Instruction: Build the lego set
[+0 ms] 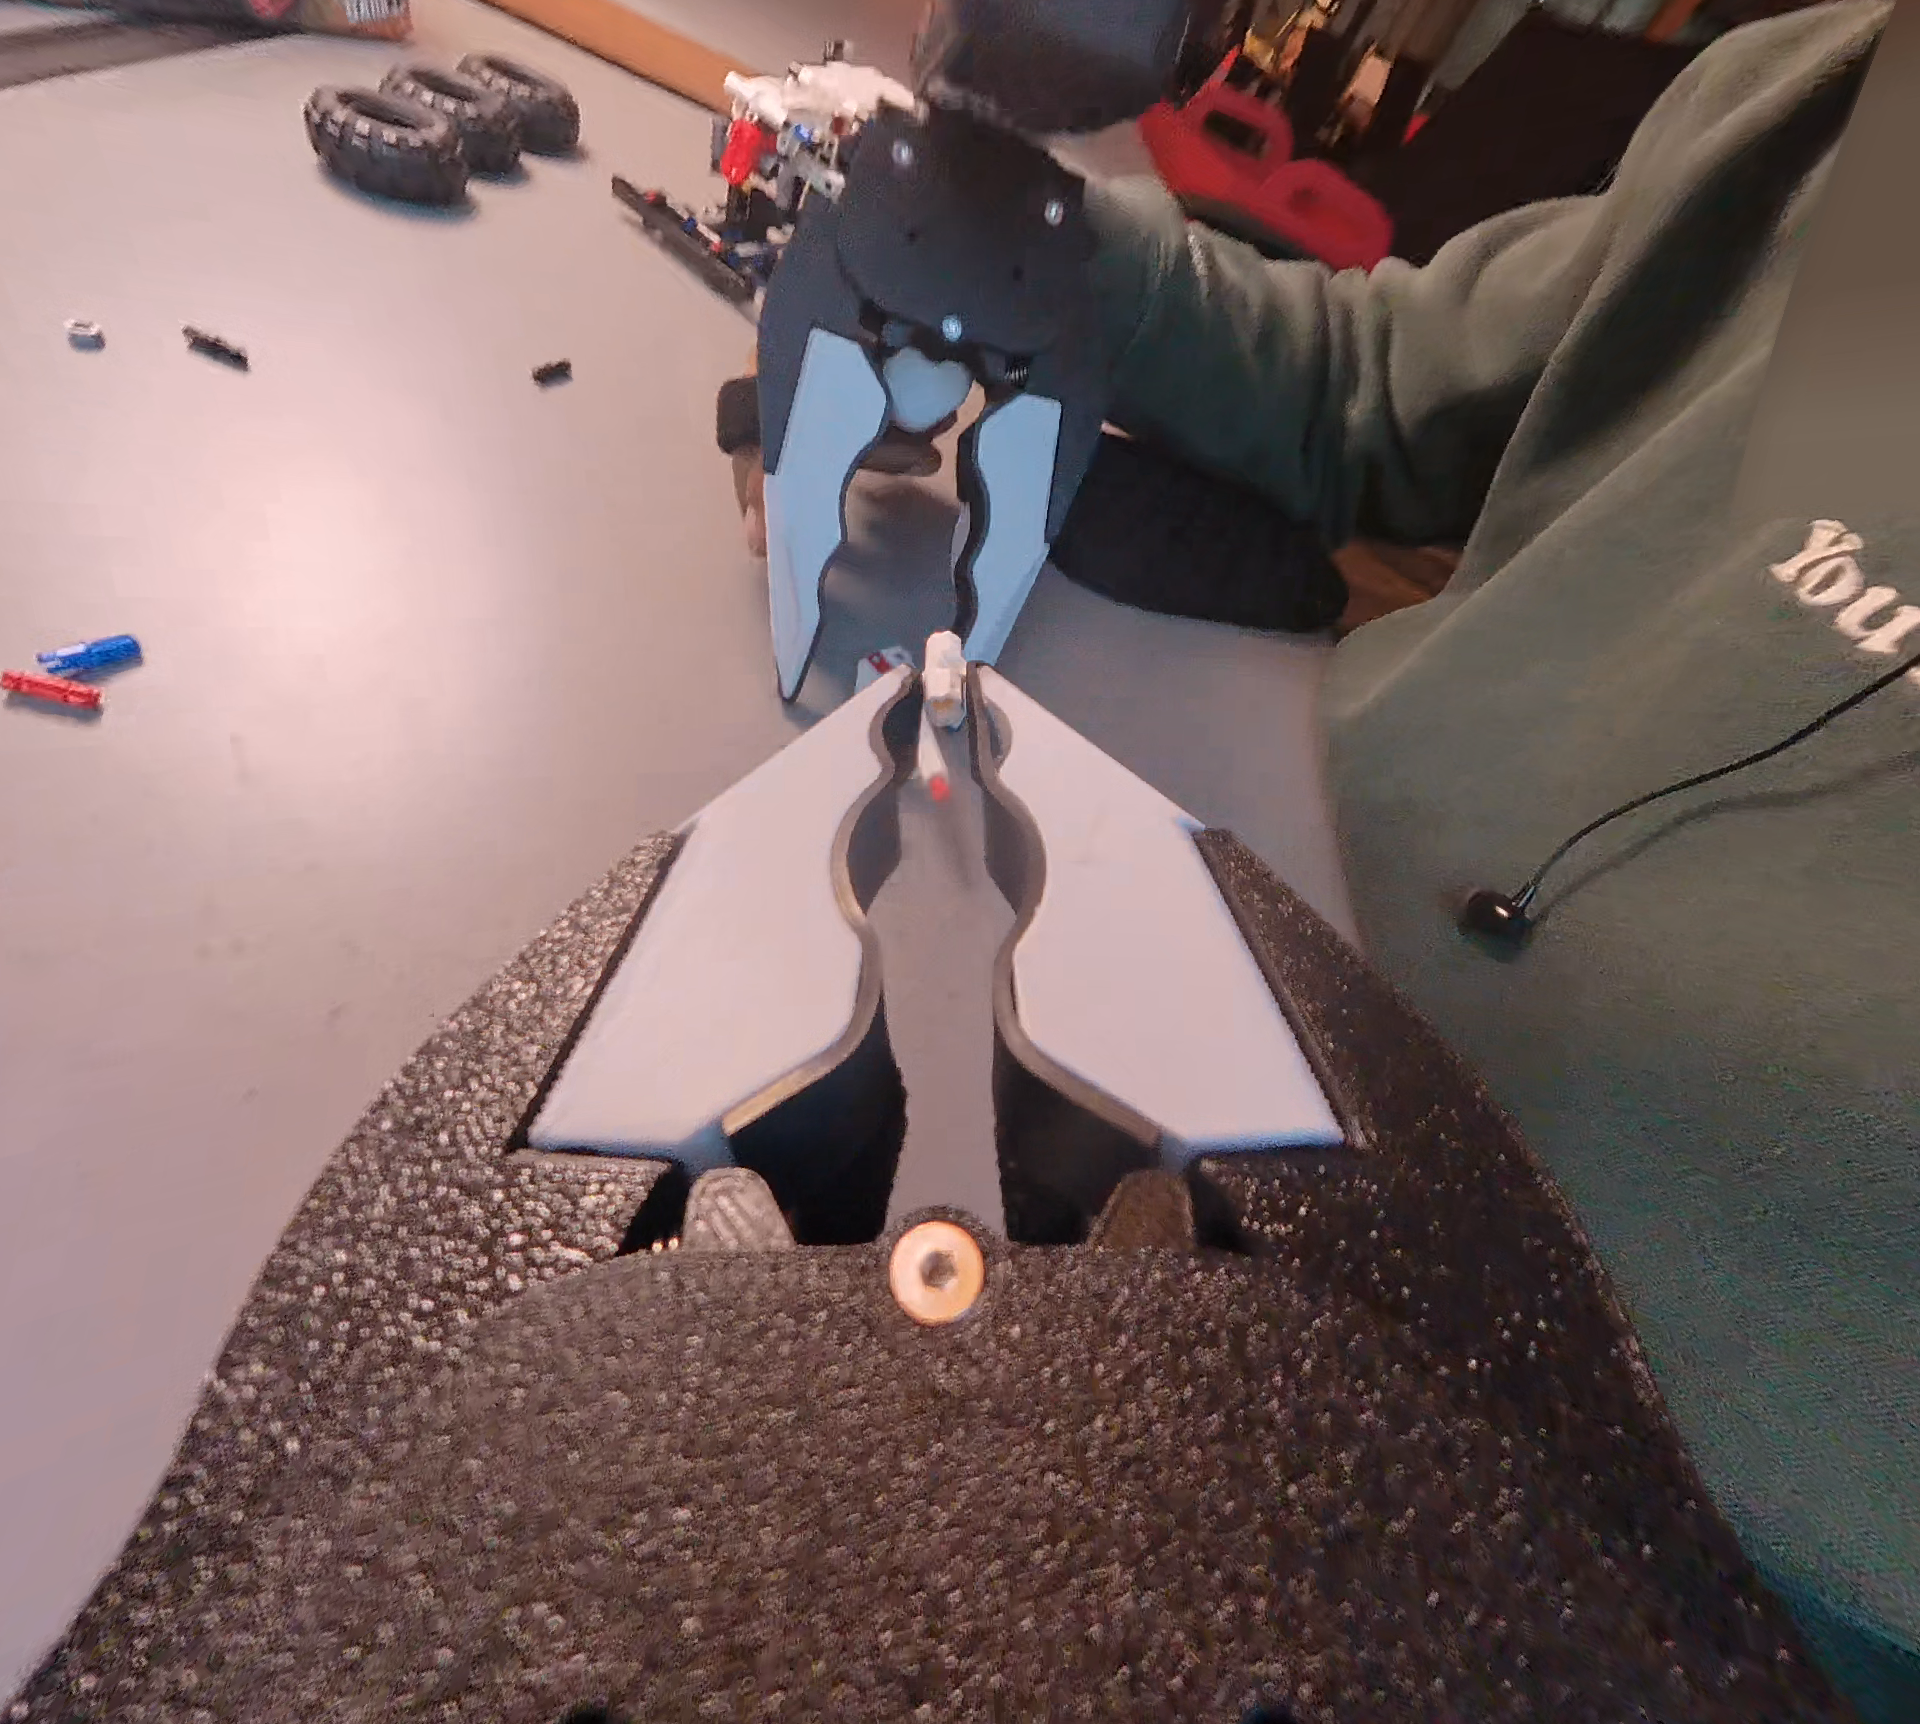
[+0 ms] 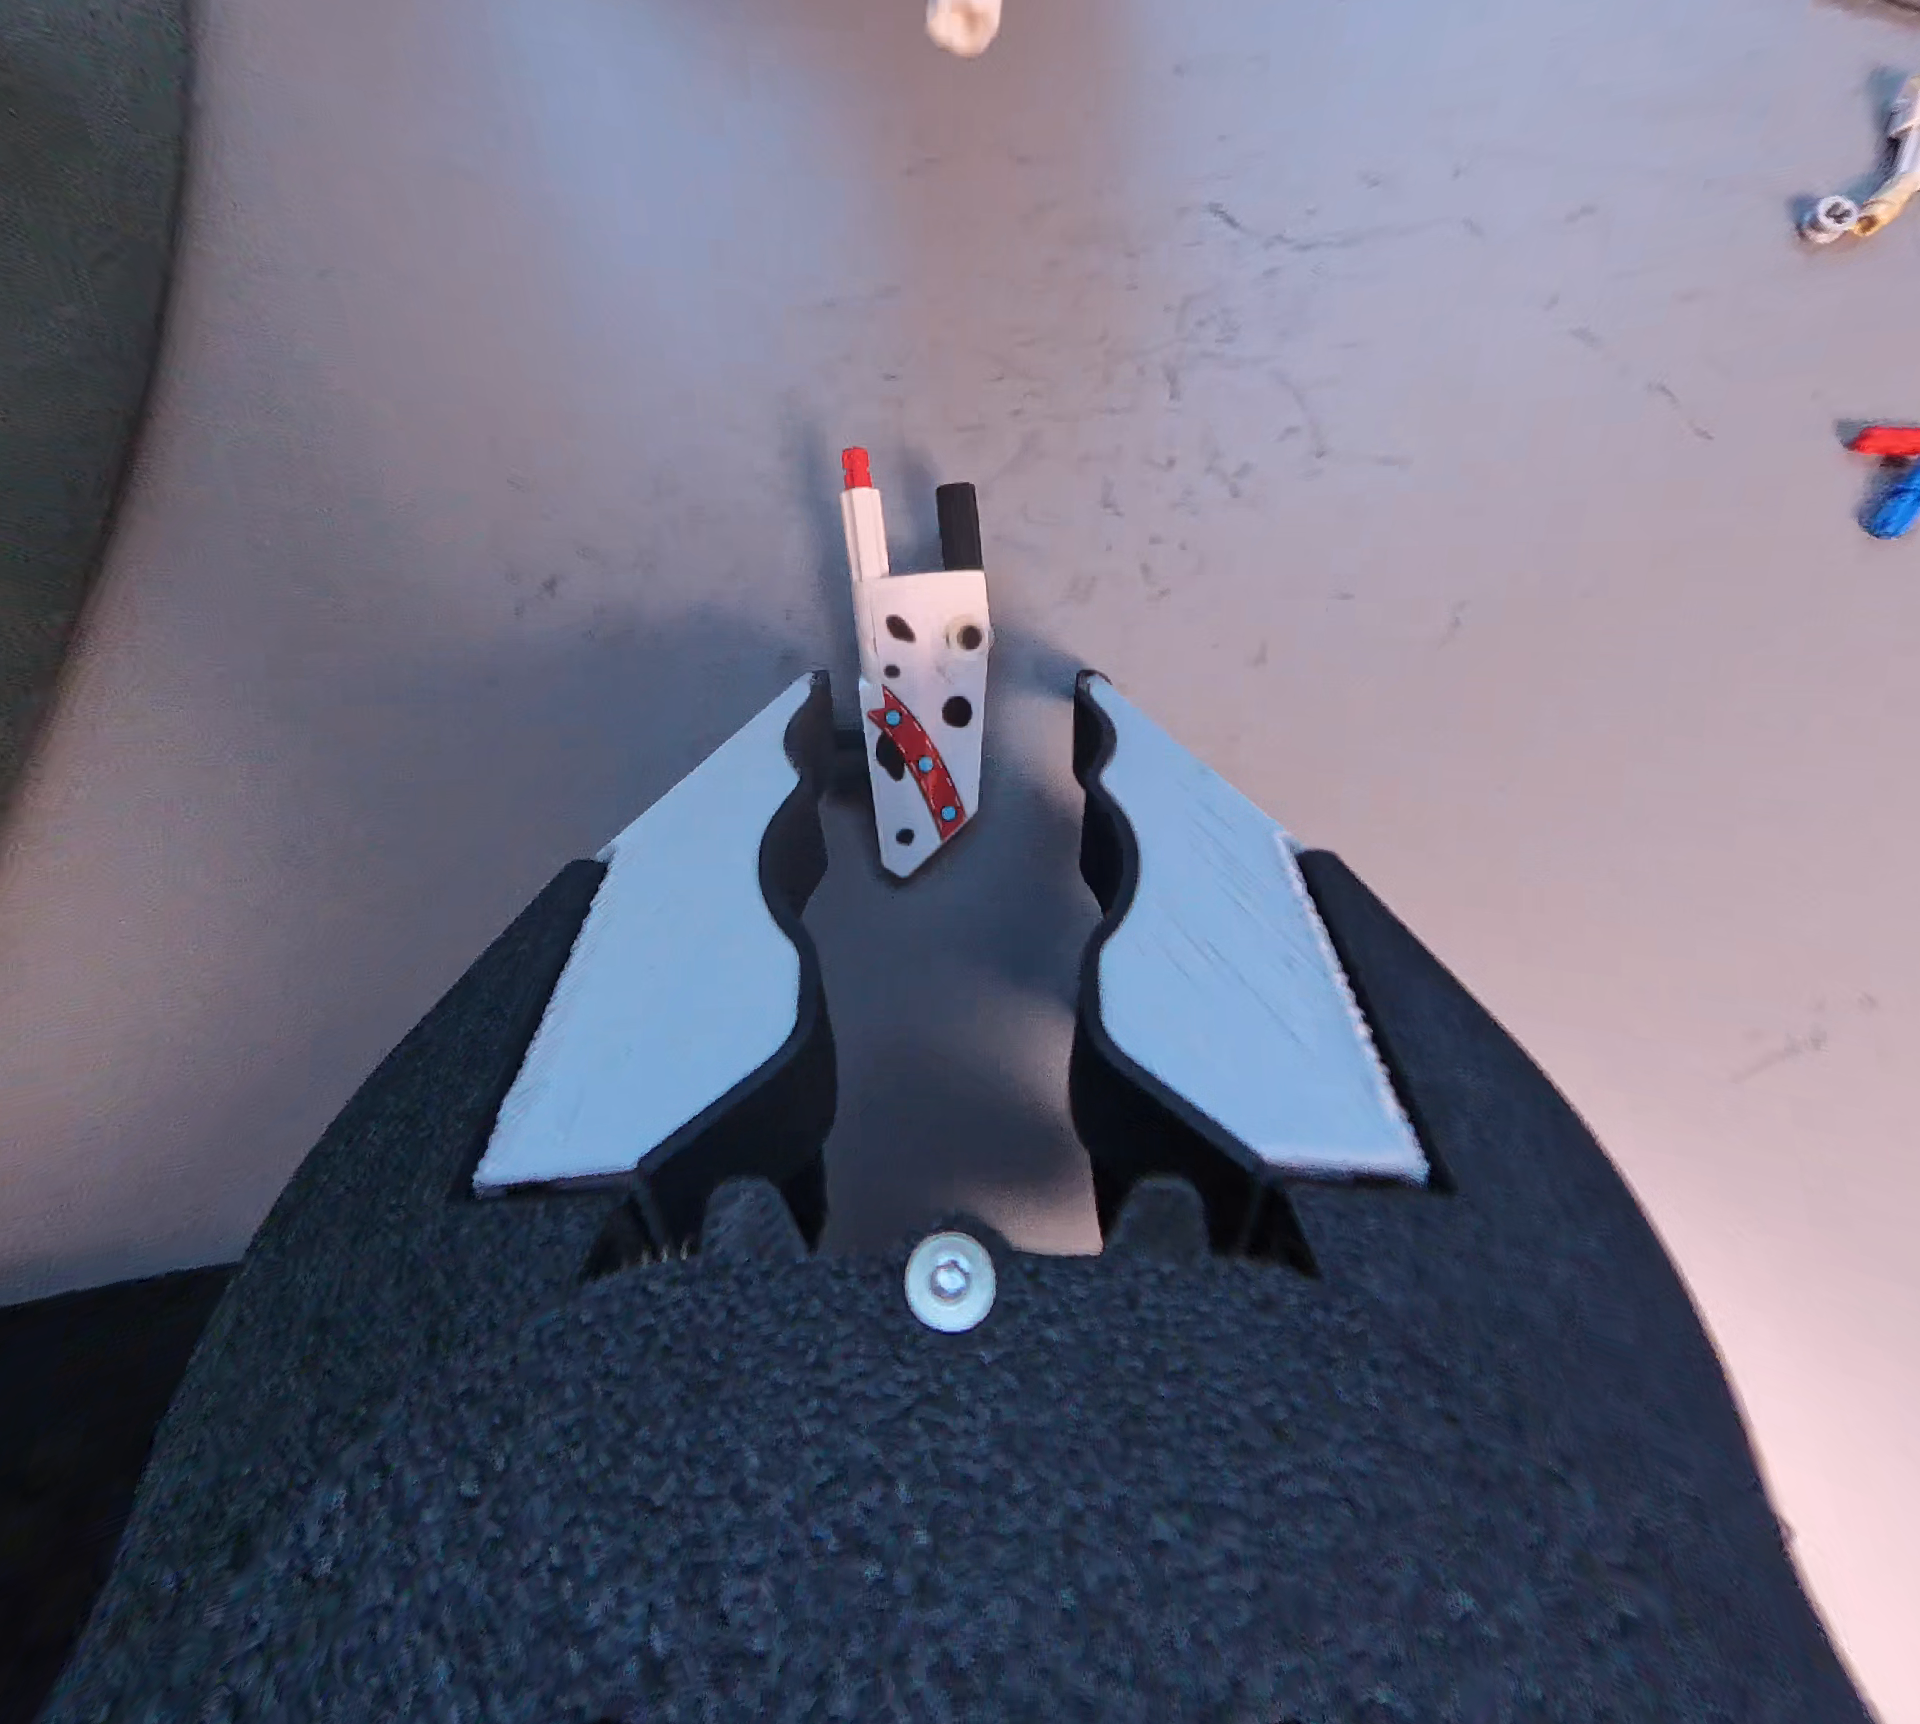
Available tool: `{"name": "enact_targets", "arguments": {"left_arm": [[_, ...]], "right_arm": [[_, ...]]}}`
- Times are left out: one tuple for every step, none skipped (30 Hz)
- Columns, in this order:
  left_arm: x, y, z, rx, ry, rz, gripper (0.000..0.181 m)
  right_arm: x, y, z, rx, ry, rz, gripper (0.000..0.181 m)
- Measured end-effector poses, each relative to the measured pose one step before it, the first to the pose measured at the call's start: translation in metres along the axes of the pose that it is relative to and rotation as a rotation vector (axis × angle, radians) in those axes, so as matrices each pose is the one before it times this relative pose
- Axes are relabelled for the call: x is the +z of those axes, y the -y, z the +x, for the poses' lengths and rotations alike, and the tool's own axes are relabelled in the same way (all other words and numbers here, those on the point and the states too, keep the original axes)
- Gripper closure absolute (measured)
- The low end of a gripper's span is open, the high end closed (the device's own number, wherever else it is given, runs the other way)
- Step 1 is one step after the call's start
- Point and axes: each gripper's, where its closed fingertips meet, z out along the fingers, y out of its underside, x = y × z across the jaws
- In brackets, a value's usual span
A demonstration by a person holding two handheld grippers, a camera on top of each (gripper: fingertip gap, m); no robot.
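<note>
The left gripper point(image 1: 943, 687) has its fingers pinched on a small white lego connector point(image 1: 943, 689). The right gripper point(image 2: 951, 687) stands with fingers spread wide, the spotted white lego panel point(image 2: 923, 729) lying on the tabletop point(image 2: 1351, 427) between their tips, nearer the left one.

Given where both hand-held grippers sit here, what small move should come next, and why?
Probably close the right hand-held gripper on the spotted white panel piece: its jaws are open with the piece lying between them on the table, while the left hand-held gripper already grips a small white connector.

Left wrist view low, along the grey table point(image 1: 312, 843); right wrist view steeply down, close; both share white piece point(image 2: 923, 718).
</note>
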Motion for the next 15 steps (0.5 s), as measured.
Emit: {"name": "enact_targets", "arguments": {"left_arm": [[0.00196, -0.00503, -0.00077, -0.0067, 0.0073, -0.0288, 0.174], [0.00214, -0.00436, -0.00185, -0.0109, 0.0111, -0.0247, 0.174], [0.00236, -0.00470, -0.00212, -0.0130, 0.0100, -0.0274, 0.174], [0.00232, -0.00415, -0.00082, -0.0052, 0.0024, -0.0236, 0.174], [0.00205, -0.00263, -0.00052, -0.0035, 0.0019, -0.0155, 0.173], [0.00189, -0.00227, -0.00067, -0.0044, 0.0024, -0.0126, 0.173], [0.00166, -0.00201, -0.00080, -0.0016, 0.0040, -0.0115, 0.173], [0.00139, -0.00189, -0.00067, 0.0017, 0.0049, -0.0108, 0.173], [0.00126, -0.00141, -0.00061, 0.0017, 0.0066, -0.0081, 0.173], [0.00085, -0.00108, -0.00121, 0.0017, 0.0107, -0.0068, 0.173], [0.00081, -0.00135, -0.00178, 0.0012, 0.0137, -0.0079, 0.173], [0.00035, -0.00036, -0.00113, 0.0002, 0.0088, -0.0012, 0.173], [0.00006, 0.00070, -0.00135, -0.0036, 0.0097, 0.0055, 0.173], [0.00000, 0.00120, -0.00190, -0.0071, 0.0115, 0.0094, 0.173], [-0.00032, 0.00205, -0.00185, -0.0079, 0.0111, 0.0153, 0.173]], "right_arm": [[0.00174, 0.00104, 0.00130, 0.0011, 0.0053, -0.0099, 0.140], [0.00092, 0.00066, 0.00146, -0.0095, -0.0079, -0.0075, 0.143], [0.00015, -0.00019, 0.00028, -0.0084, -0.0076, -0.0081, 0.144], [0.00026, -0.00004, 0.00096, 0.0024, -0.0157, -0.0028, 0.146], [0.00040, 0.00028, 0.00220, 0.0046, -0.0259, 0.0020, 0.151], [0.00034, 0.00071, -0.00076, 0.0021, -0.0098, 0.0086, 0.156], [0.00056, 0.00075, -0.00086, 0.0009, -0.0157, 0.0124, 0.159], [-0.00025, 0.00011, -0.00020, -0.0014, -0.0234, 0.0106, 0.159], [-0.00083, -0.00038, -0.00002, 0.0047, -0.0248, 0.0093, 0.159], [-0.00110, -0.00051, 0.00001, 0.0023, -0.0250, 0.0101, 0.159], [-0.00121, -0.00106, 0.00187, 0.0039, -0.0356, 0.0063, 0.159], [-0.00158, -0.00048, 0.00392, 0.0084, -0.0462, 0.0089, 0.159], [-0.00235, 0.00207, 0.00447, 0.0100, -0.0470, 0.0253, 0.159], [-0.00338, 0.00528, 0.00557, 0.0139, -0.0520, 0.0418, 0.159], [-0.00388, 0.00687, 0.00586, 0.0124, -0.0533, 0.0436, 0.159]]}}
